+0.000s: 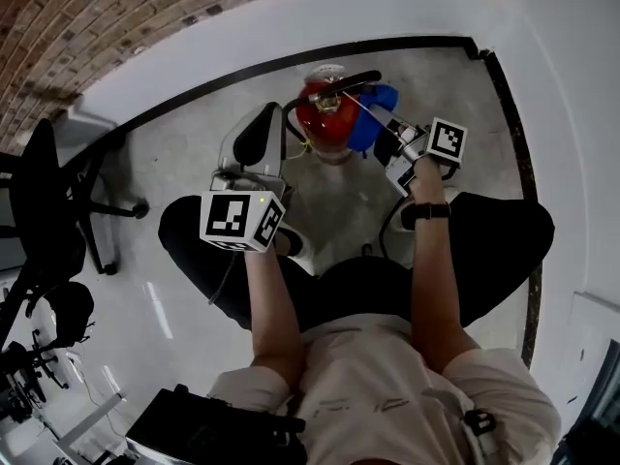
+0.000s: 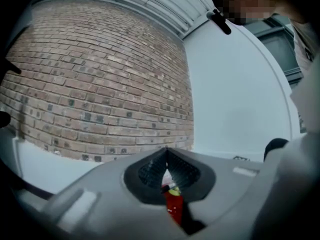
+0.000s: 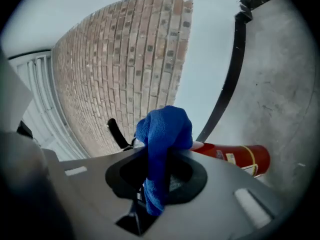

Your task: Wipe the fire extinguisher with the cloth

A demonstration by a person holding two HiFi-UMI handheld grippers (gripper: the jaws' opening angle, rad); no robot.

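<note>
Grey concrete floor (image 1: pixel 465 105) — 1 red extinguisher (image 1: pixel 325 129) stands upright on it, close to the white wall (image 1: pixel 242 37). Well apart at the left, 1 black office chair (image 1: pixel 48 206) — wheeled base down on the floor.

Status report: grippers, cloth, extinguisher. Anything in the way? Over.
Left gripper shut, empty, beside fire extinguisher. Right gripper shut on blue cloth, at extinguisher's right side; contact unclear. Nothing in between.

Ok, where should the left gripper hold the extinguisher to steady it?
By the black handle on top, I'd say, coming down from the left. The extinguisher stands upright, its round body looks too wide for the jaws, and the cloth is on its right side.
</note>
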